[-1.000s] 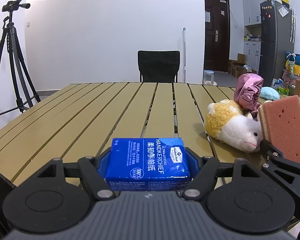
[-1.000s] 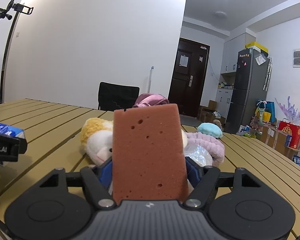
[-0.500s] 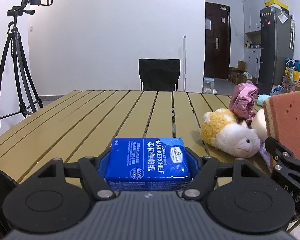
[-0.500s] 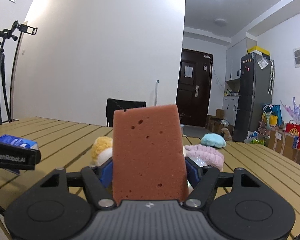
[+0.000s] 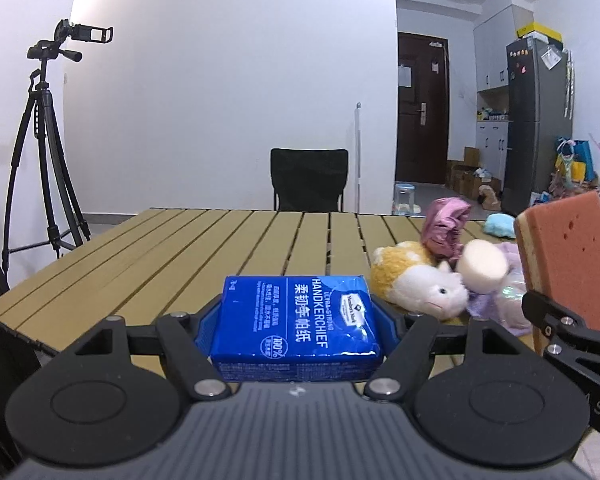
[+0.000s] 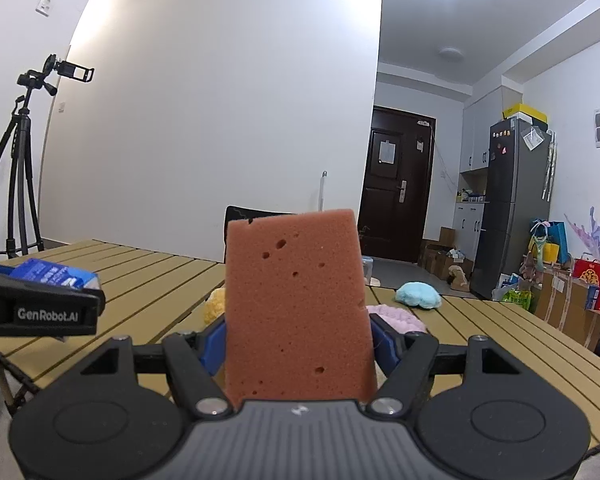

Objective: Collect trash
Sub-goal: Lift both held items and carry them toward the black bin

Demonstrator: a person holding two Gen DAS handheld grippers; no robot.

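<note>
The left gripper (image 5: 296, 316) was clamped on a blue tissue pack (image 5: 296, 322) held flat above the near edge of a slatted tan table (image 5: 204, 248), and the right gripper (image 6: 298, 344) gripped a brown sponge (image 6: 296, 300) standing upright between its pads. On the table at about 2 o'clock from the pack lay a plush toy (image 5: 416, 280), a pink cloth (image 5: 446, 226) and a blue puff (image 5: 500, 225). A black chair (image 5: 309, 179) stood at 12 o'clock beyond the table against a white wall, a tripod (image 5: 44, 152) at 10 o'clock, and a dark door (image 5: 422, 108) and fridge (image 5: 536, 120) at 1 to 2 o'clock.
</note>
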